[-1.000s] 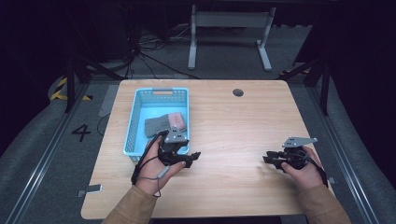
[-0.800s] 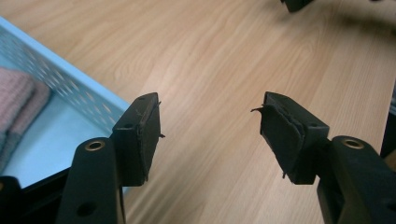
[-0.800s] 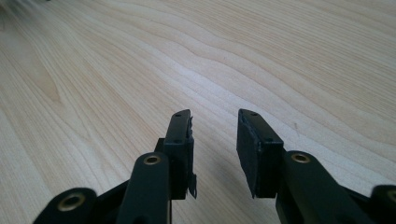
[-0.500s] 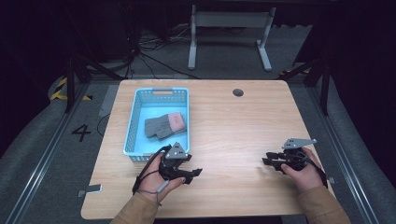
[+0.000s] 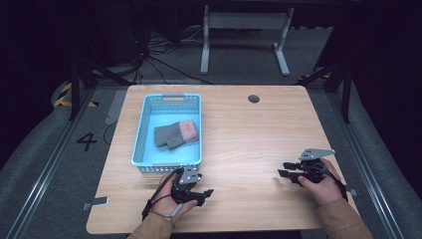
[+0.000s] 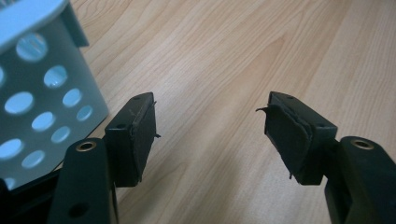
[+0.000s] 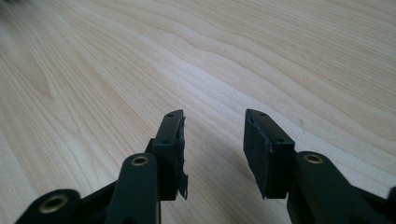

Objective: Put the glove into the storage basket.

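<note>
High view: gloves lie inside the blue basket, upper left of the desk.
Left gripper: lower left, below the basket; fingers spread, empty, just been opening.
Right gripper: lower right; fingers apart, empty, just been opening.

A: Layout? Blue basket on the table's left half, grey gloves lying inside it, one with a pinkish cuff.

B: Grippers?

A: Left gripper low over the wood just in front of the basket's near wall, jaws pointing right, nothing between them. Right gripper near the right edge, pointing left, also empty; its jaws have just been opening. Gap looks small from here, hard to judge.
</note>
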Motion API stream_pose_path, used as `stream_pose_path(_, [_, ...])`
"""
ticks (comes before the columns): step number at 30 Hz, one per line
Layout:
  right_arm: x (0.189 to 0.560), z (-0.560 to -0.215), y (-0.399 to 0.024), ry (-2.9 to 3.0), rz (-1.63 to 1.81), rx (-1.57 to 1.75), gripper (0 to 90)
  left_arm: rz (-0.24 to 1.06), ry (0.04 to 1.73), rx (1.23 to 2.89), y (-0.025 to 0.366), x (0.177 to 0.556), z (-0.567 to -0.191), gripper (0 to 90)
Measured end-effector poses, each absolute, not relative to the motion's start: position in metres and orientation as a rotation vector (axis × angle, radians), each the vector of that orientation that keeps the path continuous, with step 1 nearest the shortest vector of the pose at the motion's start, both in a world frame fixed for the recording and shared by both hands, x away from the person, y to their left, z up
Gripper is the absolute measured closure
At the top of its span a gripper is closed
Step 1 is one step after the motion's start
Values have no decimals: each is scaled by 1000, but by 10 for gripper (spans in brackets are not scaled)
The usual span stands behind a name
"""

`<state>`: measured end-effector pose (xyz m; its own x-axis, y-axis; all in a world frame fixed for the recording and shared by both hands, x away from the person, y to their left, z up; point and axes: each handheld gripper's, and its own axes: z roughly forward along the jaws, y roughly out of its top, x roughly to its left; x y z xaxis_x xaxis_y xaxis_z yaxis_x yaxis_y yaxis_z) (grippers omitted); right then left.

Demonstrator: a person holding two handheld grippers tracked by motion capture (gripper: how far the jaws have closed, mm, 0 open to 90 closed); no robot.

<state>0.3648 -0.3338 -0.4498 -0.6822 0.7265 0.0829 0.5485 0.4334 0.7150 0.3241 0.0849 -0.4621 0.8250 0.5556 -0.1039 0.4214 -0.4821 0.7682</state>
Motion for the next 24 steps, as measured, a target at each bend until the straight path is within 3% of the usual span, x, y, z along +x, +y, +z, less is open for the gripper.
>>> stream_pose_path(24, [363, -456, -327, 2398, 1103, 1053, 518, 188, 748, 2194, 86, 329, -472, 330])
